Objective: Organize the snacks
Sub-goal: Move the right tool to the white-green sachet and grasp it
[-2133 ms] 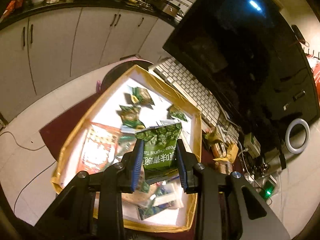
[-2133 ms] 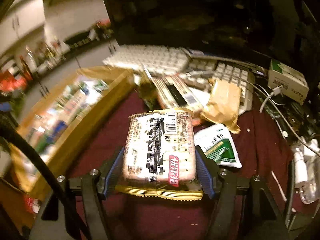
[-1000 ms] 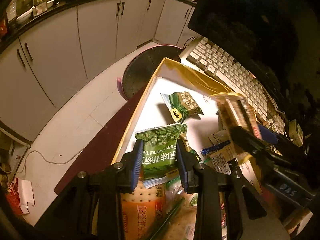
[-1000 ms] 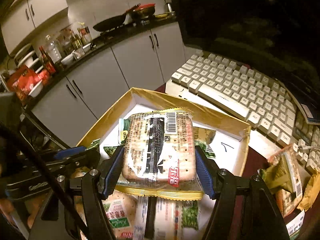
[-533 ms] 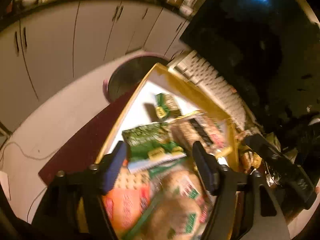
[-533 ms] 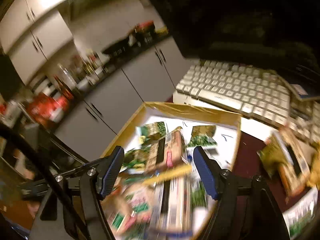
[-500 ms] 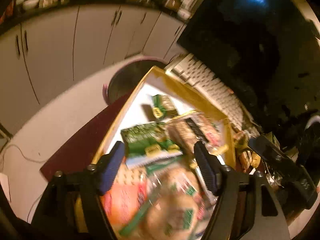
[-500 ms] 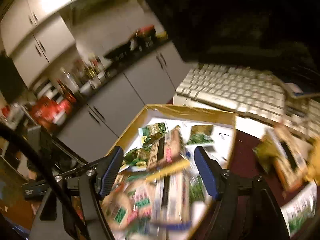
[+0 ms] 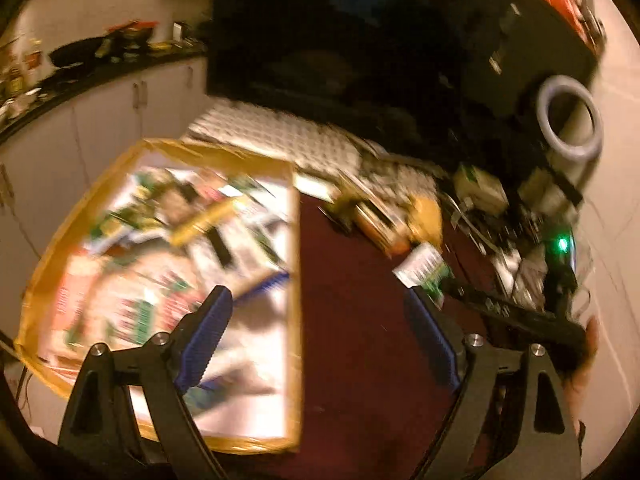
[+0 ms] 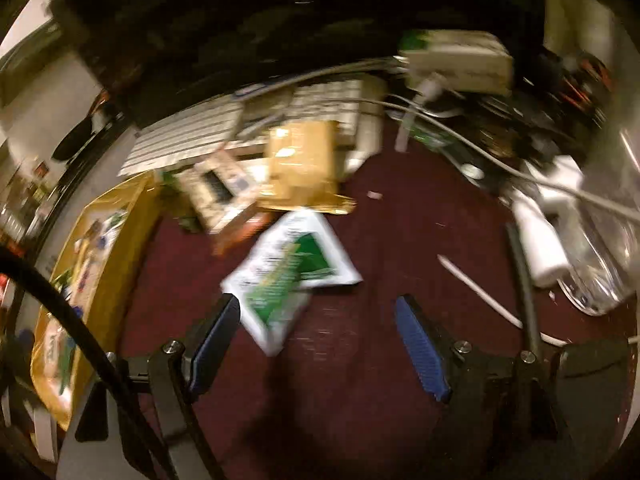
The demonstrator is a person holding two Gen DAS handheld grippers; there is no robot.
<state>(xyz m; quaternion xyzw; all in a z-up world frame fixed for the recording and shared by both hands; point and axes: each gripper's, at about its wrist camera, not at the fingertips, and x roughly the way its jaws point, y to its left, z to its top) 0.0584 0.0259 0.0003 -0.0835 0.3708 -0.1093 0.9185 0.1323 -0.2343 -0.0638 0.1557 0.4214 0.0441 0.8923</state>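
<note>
A gold-rimmed cardboard box (image 9: pixel 297 264) at the left holds several blurred snack packets (image 9: pixel 160 280). My left gripper (image 9: pixel 316 304) hangs over the box's right rim and the maroon cloth; its jaws are opening with nothing between them. My right gripper (image 10: pixel 318 308) is open and empty above the cloth. A green-and-white packet (image 10: pixel 296 264) lies flat just ahead of its left finger. Further back, against the keyboard, lie a golden-brown packet (image 10: pixel 300 164) and a cracker packet (image 10: pixel 216 188). In the left wrist view the right gripper's black body (image 9: pixel 520 316) shows at the right.
A white keyboard (image 10: pixel 240 120) and a dark monitor (image 9: pixel 360 40) stand behind the snacks. At the right are a white box (image 10: pixel 460 60), cables (image 10: pixel 480 152), a white stick (image 10: pixel 476 288) and a ring light (image 9: pixel 568 116). Maroon cloth (image 10: pixel 360 380) covers the table.
Both grippers opened and dropped their packets into the box: the left a green pea packet, the right a cracker packet. Both then swung right, away from the box, to the cloth.
</note>
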